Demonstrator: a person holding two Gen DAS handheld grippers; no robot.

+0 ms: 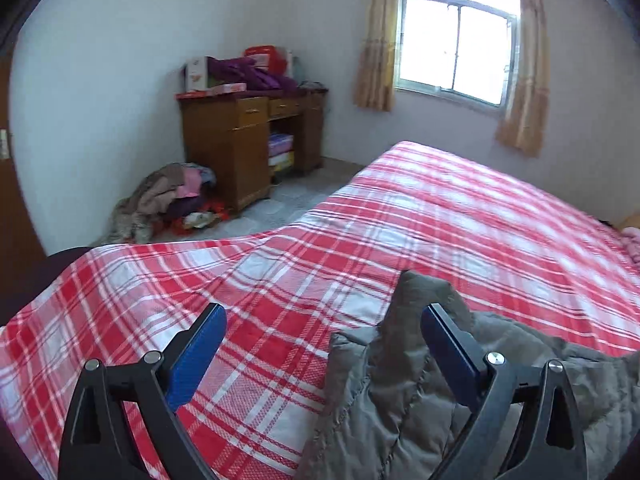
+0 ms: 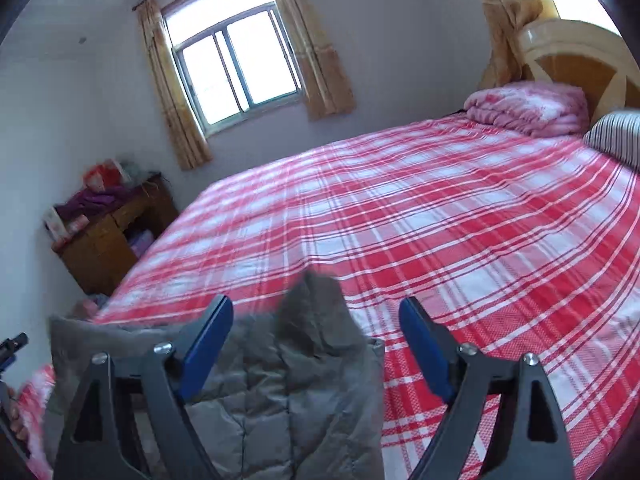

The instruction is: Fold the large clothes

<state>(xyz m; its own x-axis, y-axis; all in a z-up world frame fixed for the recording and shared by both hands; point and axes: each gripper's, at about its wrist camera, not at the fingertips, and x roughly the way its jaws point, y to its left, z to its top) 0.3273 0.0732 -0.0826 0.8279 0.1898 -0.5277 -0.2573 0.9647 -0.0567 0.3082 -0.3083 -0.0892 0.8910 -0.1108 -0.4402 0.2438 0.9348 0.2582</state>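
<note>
**Both claws wide over grey jacket, nothing gripped**

Left claw (image 1: pixel 322 322): jaws spread wide, holding nothing. Plaid bed (image 1: pixel 460 208) fills the gap between its fingers. The jacket (image 1: pixel 384 396) sits toward its right finger and below it, a peaked fold rising just beside that finger's tip. Whether cloth touches the pad, cannot tell. Off to its far upper left: a dresser (image 1: pixel 240 136) and a floor pile of clothes (image 1: pixel 168 196).

Right claw (image 2: pixel 316 320): jaws also wide apart, empty. Jacket (image 2: pixel 288 380) lies between the fingers, nearer the left one, and spreads past it; its peak stands midway between the tips. Bare bed (image 2: pixel 460 240) under the right finger. Pink quilt (image 2: pixel 528 108) and striped pillow (image 2: pixel 616 136) well beyond, upper right.

Handling, my judgement: quilted, padded, soft and limp; light for its bulk, springy, so folds may puff open. Shell looks smooth, possibly slippery. Best hold is a stitched hem or seam, pinched deep.

Pose: both claws held low, angled forward across the bed at its near edge, side by side over the jacket.
</note>
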